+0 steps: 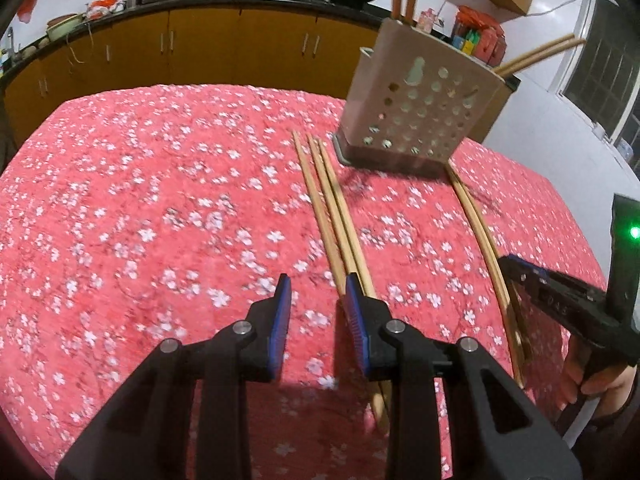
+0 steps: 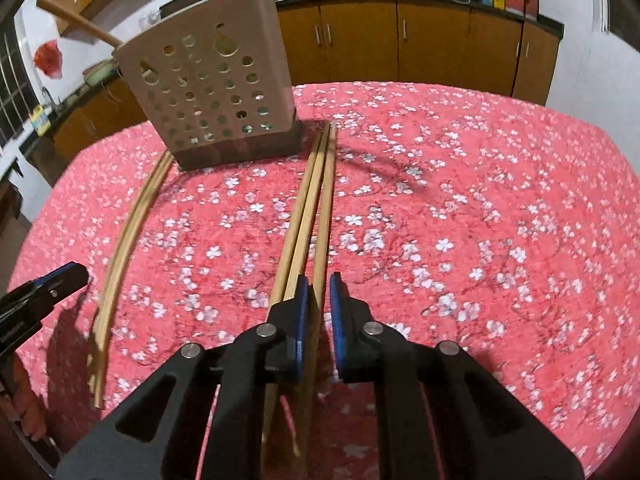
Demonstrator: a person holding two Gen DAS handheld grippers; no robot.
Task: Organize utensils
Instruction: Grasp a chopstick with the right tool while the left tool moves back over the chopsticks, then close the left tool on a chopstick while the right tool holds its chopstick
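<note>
A perforated beige utensil holder [image 1: 420, 116] stands on the red floral tablecloth [image 1: 160, 200], with chopsticks sticking out of its top. Three wooden chopsticks [image 1: 332, 204] lie side by side in front of it, and a further pair [image 1: 480, 232] lies to their right. My left gripper [image 1: 316, 284] is open just left of the three; its right finger covers their near ends. In the right wrist view the holder [image 2: 212, 92] is far left. My right gripper [image 2: 319, 282] is open, low over three chopsticks [image 2: 312, 200], one between its fingers. A pair [image 2: 128, 232] lies left.
The other gripper shows at the right edge of the left wrist view [image 1: 560, 300] and at the left edge of the right wrist view [image 2: 40, 292]. Wooden kitchen cabinets [image 1: 200, 48] with woks on the counter stand behind the table.
</note>
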